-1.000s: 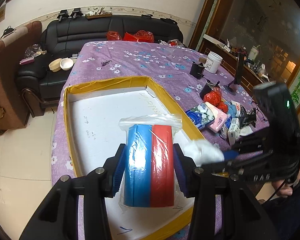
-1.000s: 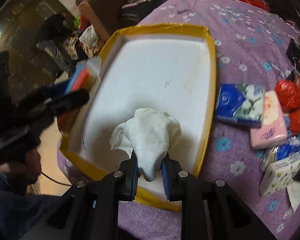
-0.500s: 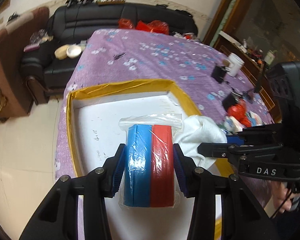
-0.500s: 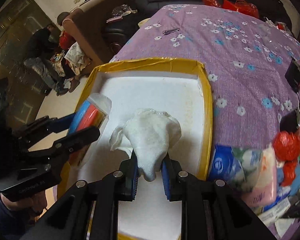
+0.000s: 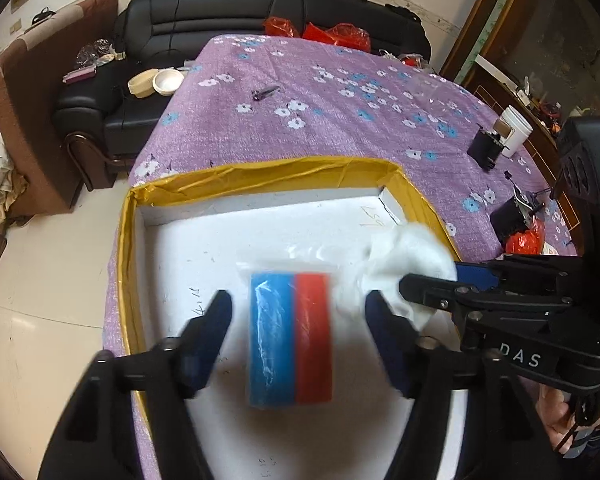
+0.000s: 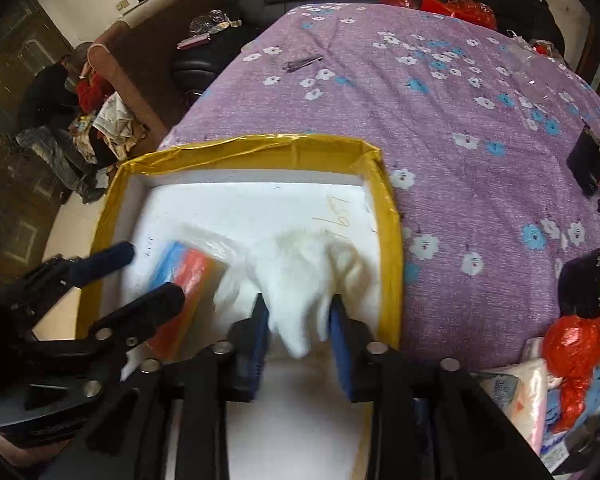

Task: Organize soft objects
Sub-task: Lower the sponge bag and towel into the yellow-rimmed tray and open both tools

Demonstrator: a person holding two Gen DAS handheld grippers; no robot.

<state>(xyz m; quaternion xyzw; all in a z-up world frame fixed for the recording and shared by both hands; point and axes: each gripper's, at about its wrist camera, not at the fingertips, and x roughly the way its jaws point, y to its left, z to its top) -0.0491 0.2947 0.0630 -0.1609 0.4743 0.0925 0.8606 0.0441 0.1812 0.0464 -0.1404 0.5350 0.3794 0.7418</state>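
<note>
A clear bag with a blue and a red sponge (image 5: 291, 339) lies in the white tray with the yellow rim (image 5: 260, 178). My left gripper (image 5: 300, 334) is open around it, its fingers clear of both sides. A white cloth (image 6: 308, 276) lies in the tray just right of the bag (image 6: 184, 276). My right gripper (image 6: 300, 340) is open, its blue pads on either side of the cloth's near end. The cloth also shows in the left wrist view (image 5: 404, 260).
The tray's rim (image 6: 392, 240) sits on a purple flowered tablecloth (image 6: 440, 120). Red bags (image 6: 576, 344) and tissue packs (image 6: 516, 400) lie at the right. Black devices (image 5: 486, 148) and a white cup (image 5: 514, 130) stand further back. A small dark tool (image 5: 266, 93) lies mid-table.
Both grippers have moved forward over the tray and opened. The sponge bag and the white cloth have been let go and now lie in the tray.
</note>
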